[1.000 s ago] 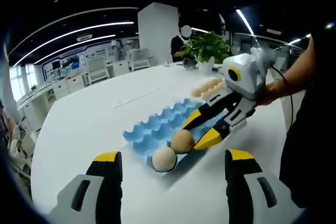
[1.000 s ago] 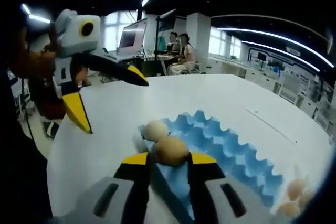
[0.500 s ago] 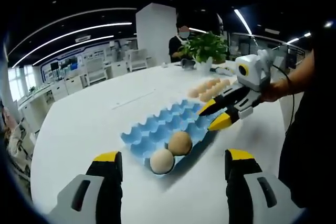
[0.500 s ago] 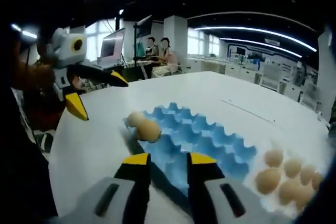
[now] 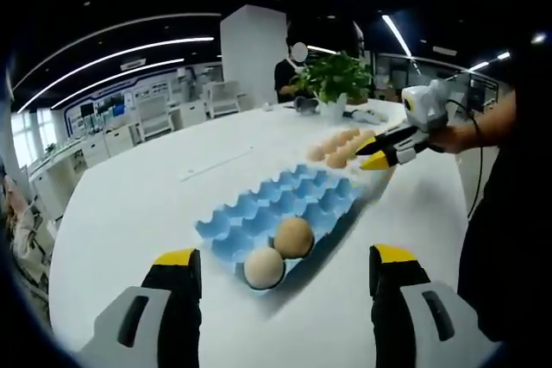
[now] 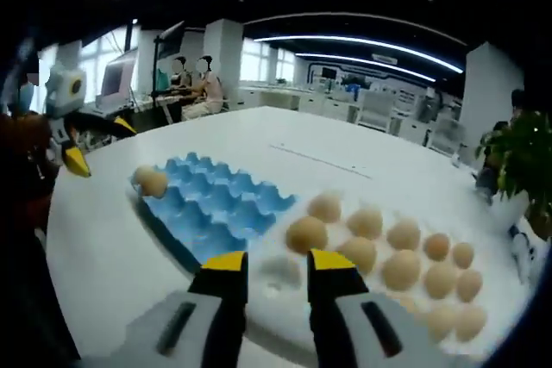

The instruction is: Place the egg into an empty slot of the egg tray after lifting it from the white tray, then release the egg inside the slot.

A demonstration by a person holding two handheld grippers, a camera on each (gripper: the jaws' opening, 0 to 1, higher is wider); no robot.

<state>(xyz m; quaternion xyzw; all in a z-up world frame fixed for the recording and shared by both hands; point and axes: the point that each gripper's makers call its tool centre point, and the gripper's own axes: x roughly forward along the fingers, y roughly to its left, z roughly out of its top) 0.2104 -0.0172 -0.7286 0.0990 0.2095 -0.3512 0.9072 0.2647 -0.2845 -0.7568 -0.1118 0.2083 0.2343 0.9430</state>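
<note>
The blue egg tray lies on the white table with two tan eggs, one in its near corner slot and another beside it. My left gripper is open just short of that corner, with nothing between its jaws. Several more eggs lie in rows past the blue tray, and my right gripper hovers next to them. In the right gripper view, my right gripper is open and empty in front of these eggs. The blue tray sits to the left, with one egg at its far corner.
A potted plant stands at the table's far edge, with a person behind it. A person's arm holds the right gripper. Seated people work at desks beyond the table. The left gripper shows open at the left.
My right gripper let go of the egg in the blue tray's slot, drew back and swung over to the rows of loose eggs. My left gripper has stayed almost still.
</note>
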